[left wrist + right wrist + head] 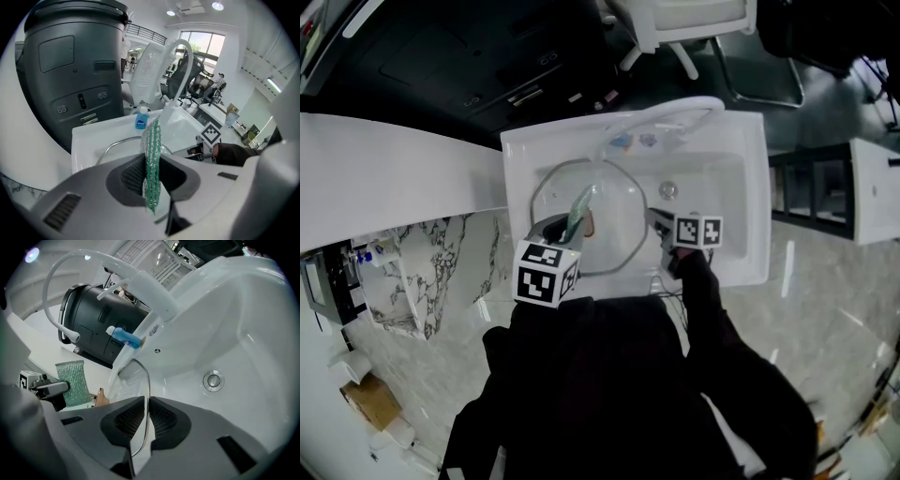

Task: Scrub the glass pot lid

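Two grippers, one lid, one scouring pad, one sink.

My left gripper (151, 178) has its jaws pressed together on the green and silver mesh scouring pad (152, 150), which stands on edge between them and rises past their tips. My right gripper (146, 420) has its jaws closed, with only a narrow gap between them, on the metal rim of the glass pot lid (133, 380), clamping it at its right edge.

The lid sits tilted over the left half of the white sink (755, 187), and its rim curves away from the jaws toward the far left. In the head view the pad overlaps the near left part of the lid. I cannot tell whether the two touch.

One round drain (213, 380) lies in the bare right half of the basin, right of the lid. One arched white faucet (675, 112) stands on the far rim, with one blue bottle (141, 118) beside its base. One large dark grey bin (70, 70) stands beyond the sink to the far left. My dark sleeves cover the near edge of the sink in the head view.
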Available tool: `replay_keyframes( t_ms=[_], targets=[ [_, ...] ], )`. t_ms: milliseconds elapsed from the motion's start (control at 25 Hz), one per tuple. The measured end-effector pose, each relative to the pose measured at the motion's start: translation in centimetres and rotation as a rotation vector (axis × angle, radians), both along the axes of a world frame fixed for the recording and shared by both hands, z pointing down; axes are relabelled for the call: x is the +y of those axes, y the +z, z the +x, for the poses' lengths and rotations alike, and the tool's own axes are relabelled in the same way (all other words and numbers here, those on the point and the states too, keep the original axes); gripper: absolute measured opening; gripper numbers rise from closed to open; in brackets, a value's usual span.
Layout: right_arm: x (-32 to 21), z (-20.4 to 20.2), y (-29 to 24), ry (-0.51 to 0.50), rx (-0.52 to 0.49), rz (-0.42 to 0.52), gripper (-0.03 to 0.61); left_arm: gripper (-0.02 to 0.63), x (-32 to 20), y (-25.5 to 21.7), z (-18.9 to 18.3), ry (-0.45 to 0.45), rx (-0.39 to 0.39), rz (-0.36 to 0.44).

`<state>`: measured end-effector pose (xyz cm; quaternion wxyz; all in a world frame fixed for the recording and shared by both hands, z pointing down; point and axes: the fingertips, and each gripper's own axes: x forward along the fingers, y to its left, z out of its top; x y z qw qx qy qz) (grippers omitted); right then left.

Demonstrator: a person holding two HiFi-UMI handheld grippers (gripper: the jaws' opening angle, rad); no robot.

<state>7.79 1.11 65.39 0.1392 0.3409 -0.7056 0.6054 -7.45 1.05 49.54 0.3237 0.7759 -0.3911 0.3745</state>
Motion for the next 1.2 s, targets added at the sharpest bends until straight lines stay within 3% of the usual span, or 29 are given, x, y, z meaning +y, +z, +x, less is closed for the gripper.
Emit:
replay_keyframes(
  t_ms=[280, 600, 840, 1200],
  targets=[
    [-0.1, -0.1, -0.2, -0.001, 0.004, -0.005, 0.035, 0.061, -4.7, 1.4, -4.8, -0.105, -0.085, -0.001],
    [0.0, -0.1, -0.2, -0.014, 0.009, -0.014, 0.035, 0.061, -7.1, 4.2, -7.8, -0.148, -0.2, -0.036],
    [0.0, -0.1, -0.3, -0.018, -0.005, -0.016, 0.035, 0.061, -7.9, 7.1, -7.7, -0.125, -0.277, -0.072],
    [0.1, -0.1, -0.4, -0.022, -0.007, -0.022, 0.035, 0.061, -8.2, 9.3, -5.2, -0.093, -0.258, -0.161]
  ],
)
